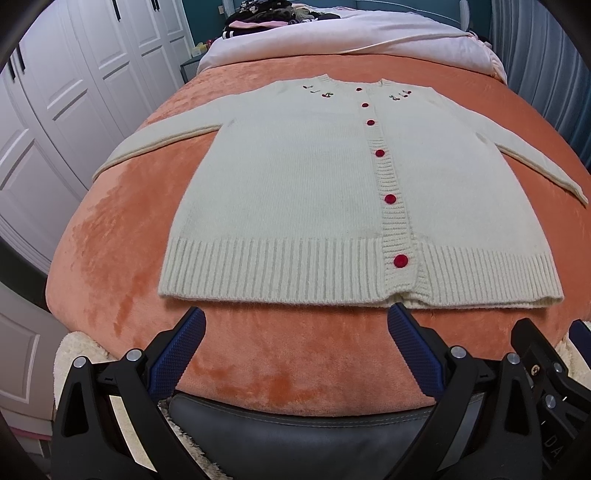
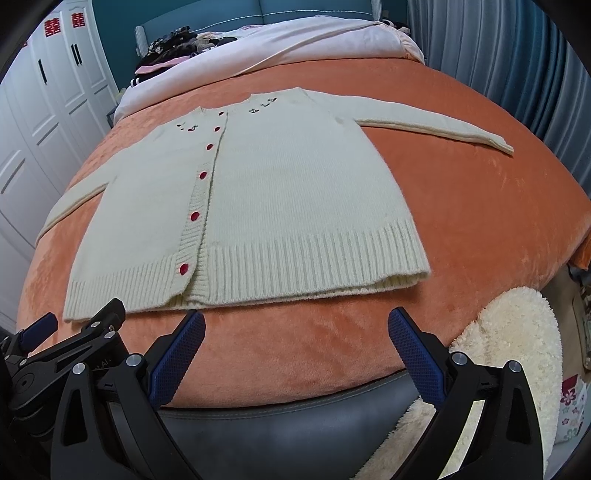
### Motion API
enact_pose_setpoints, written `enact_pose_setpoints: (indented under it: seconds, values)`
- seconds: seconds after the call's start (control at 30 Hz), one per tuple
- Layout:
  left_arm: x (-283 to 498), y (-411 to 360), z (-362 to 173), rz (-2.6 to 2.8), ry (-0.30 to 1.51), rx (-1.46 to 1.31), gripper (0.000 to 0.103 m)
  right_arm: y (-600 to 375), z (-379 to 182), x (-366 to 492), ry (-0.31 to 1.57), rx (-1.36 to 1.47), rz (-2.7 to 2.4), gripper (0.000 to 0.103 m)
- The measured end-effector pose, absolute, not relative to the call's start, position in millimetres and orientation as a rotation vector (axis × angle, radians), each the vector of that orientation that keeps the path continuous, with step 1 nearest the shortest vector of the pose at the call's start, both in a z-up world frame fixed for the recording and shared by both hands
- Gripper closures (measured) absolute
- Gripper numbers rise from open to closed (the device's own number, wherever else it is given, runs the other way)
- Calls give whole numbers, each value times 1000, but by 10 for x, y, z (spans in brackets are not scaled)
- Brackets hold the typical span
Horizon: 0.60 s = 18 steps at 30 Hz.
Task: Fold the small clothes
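A small cream knitted cardigan (image 1: 295, 184) (image 2: 280, 184) with red buttons lies flat and face up on the orange blanket (image 1: 122, 236) (image 2: 480, 206), both sleeves spread out to the sides. Its ribbed hem (image 1: 280, 273) faces me. My left gripper (image 1: 297, 317) hangs open just short of the hem, left of the button band, with nothing between its blue pads. My right gripper (image 2: 295, 321) is open too, just in front of the hem's right half, and holds nothing. The left gripper's black body (image 2: 74, 339) shows at the lower left of the right wrist view.
The orange blanket covers a bed; a white quilt (image 1: 332, 37) and a heap of dark clothes (image 1: 266, 14) lie at its far end. White wardrobe doors (image 1: 55, 110) stand to the left, blue curtains (image 2: 517, 74) to the right. A fluffy cream rug (image 2: 517, 332) lies by the bed's near corner.
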<state>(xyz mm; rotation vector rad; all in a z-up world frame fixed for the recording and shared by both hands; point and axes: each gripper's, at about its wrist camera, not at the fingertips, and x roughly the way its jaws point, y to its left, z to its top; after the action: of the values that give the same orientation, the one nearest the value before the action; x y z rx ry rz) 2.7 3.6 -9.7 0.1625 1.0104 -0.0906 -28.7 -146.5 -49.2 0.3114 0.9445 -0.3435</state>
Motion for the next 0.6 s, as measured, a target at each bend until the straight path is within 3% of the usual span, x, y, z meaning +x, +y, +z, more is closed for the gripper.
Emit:
enact_pose_setpoints:
  seconds: [0.2, 0.6]
  values:
    - [316, 276, -93, -96, 1027, 62, 5, -2193, -519, -51, 892, 395, -304, 7]
    - [1269, 456, -180, -39, 1064, -118, 5, -5809, -1038, 838, 708, 949, -755, 7]
